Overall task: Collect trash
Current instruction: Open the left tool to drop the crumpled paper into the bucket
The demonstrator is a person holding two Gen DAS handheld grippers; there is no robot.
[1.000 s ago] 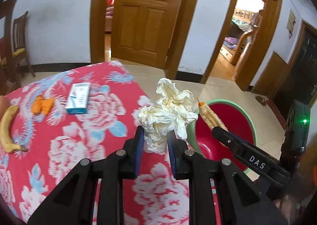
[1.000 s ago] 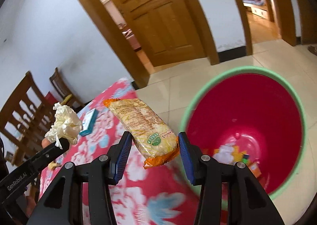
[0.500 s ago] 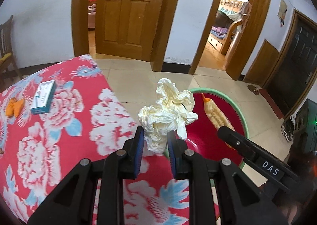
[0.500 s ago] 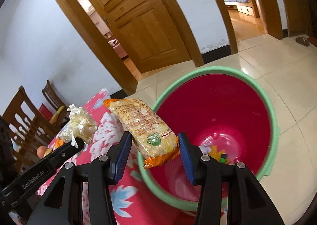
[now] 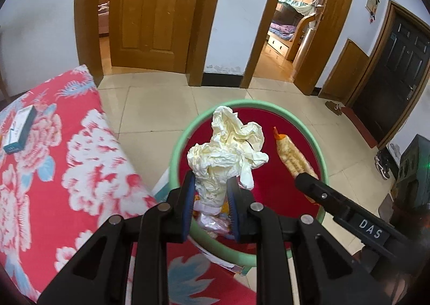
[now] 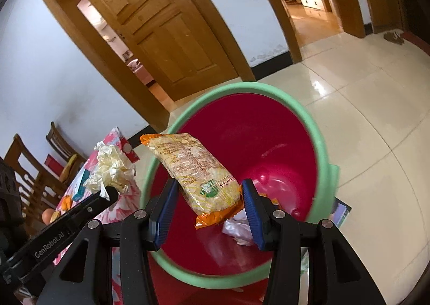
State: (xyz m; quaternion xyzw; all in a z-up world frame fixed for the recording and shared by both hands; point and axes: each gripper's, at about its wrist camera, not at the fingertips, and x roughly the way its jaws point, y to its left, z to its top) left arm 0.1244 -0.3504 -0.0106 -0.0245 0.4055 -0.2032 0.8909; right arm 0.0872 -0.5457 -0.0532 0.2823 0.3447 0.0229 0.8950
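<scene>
Both loads hang over the red bin (image 5: 317, 149), ready to drop: left gripper (image 5: 211, 194) pinches crumpled tissue (image 5: 228, 151), right gripper (image 6: 209, 205), at three o'clock, clamps a snack packet (image 6: 199, 168) (counter (image 5: 67, 170) at nine o'clock).

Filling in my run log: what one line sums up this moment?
left gripper: shut on crumpled tissue | right gripper: shut on noodle packet | both over red bin | release: not yet

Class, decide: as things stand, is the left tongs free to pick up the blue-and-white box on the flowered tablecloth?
Probably not yet: the left tongs are shut on the crumpled paper over the bin; the box lies clear.
</scene>
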